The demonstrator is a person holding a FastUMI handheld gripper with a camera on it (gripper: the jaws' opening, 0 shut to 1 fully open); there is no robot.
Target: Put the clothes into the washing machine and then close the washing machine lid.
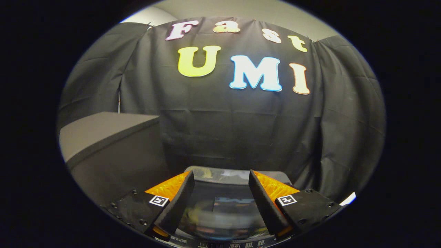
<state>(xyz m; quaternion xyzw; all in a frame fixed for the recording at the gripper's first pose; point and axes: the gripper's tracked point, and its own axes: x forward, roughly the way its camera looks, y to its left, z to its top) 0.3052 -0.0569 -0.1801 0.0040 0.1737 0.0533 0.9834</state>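
- Ahead, at twelve o'clock from your gripper (221,193), hangs the black cloth wall (220,131), taking up most of what lies beyond the fingers.
- Off at ten o'clock you have a grey box-like block (106,132), well apart from the fingers.
- Right below and between the fingers sits the washing machine (220,206); its glossy lid (224,203) looks closed and flat, with reflections across it, though I judge that only from the shine.
- No clothes meet the eye from here, so whether they are already inside I cannot tell.
- Your fingers stand wide apart and hold nothing, hovering over the lid.
- Judging by this, you are either at the start or at the close of the job; your next move calls for checking the lid, then finding the clothes if they are not in.
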